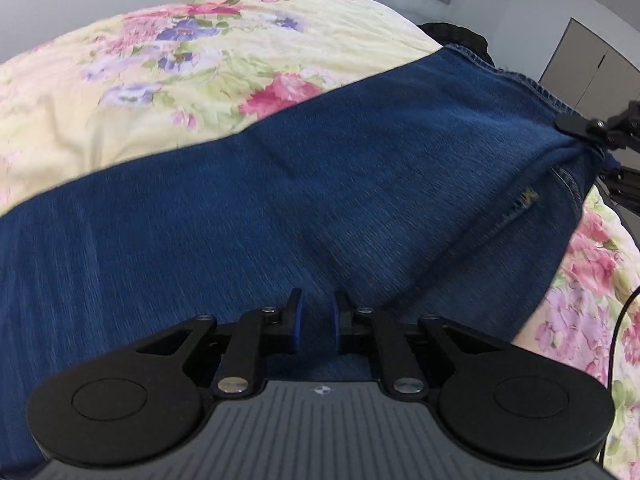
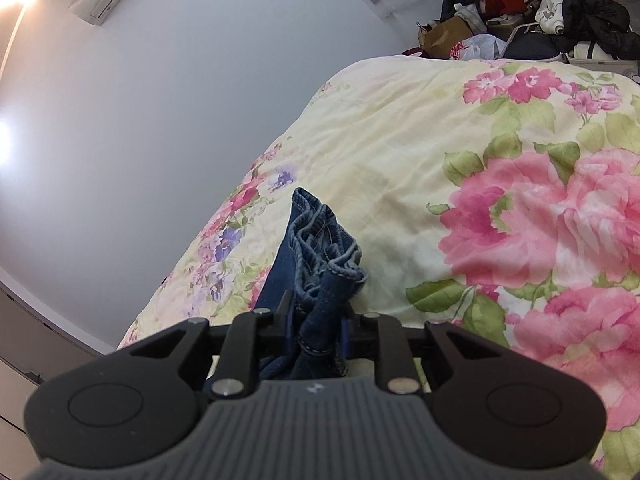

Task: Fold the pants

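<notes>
The blue denim pants [image 1: 320, 184] lie stretched across a floral bedspread [image 1: 120, 92]. My left gripper [image 1: 317, 312] hovers just above the middle of the denim, its jaws a little apart with nothing between them. My right gripper [image 2: 316, 320] is shut on a bunched end of the pants [image 2: 320, 248], hems and seams sticking up past the fingers. In the left wrist view the right gripper [image 1: 588, 128] shows at the far right, pinching the pants' edge and lifting it off the bed.
The floral bedspread [image 2: 480, 160] fills the right wrist view. A pile of clothes and bags [image 2: 532, 8] sits beyond the bed's far edge. A plain wall [image 2: 180, 100] runs along the left. A black cable [image 1: 618, 320] hangs at the bed's right side.
</notes>
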Demonstrator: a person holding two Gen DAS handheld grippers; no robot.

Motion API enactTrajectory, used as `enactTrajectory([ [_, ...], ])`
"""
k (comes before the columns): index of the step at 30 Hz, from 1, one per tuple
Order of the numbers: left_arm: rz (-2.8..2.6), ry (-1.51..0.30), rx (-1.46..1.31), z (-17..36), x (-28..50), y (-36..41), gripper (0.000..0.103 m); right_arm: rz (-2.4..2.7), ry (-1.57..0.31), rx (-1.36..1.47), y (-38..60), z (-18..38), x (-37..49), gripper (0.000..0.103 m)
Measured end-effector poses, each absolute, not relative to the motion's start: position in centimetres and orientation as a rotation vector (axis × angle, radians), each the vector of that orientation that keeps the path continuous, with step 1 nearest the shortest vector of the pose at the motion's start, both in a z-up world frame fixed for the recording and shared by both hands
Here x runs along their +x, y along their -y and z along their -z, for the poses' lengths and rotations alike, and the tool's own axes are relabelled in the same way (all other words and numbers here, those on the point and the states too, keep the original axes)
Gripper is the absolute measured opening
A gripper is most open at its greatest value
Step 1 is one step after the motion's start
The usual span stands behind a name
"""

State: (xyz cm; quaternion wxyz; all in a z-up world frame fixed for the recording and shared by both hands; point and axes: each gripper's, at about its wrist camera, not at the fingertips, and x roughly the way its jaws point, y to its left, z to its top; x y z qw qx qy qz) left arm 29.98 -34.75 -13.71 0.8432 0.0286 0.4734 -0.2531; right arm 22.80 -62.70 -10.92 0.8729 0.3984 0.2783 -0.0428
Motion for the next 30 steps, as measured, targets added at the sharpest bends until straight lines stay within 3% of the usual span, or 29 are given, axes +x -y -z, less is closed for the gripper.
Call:
enactTrajectory([
  [7, 0.601, -1.039, -0.031, 11.0, 29.1, 31.0, 0.016, 0.113, -0.575, 0.768, 60.4, 8.5, 22.7, 0.016],
  [21, 0.303, -0.868, -0.008, 3.0, 29.8, 9.9, 0.017, -0.038, -0.533, 0.501, 44.8, -0.2, 24.4, 0.014],
  [30, 0.217, -0.904, 0.001, 3.7, 29.8, 0.7, 0.017, -0.206, -0.697, 0.368, 29.6, 3.5, 27.4, 0.014],
])
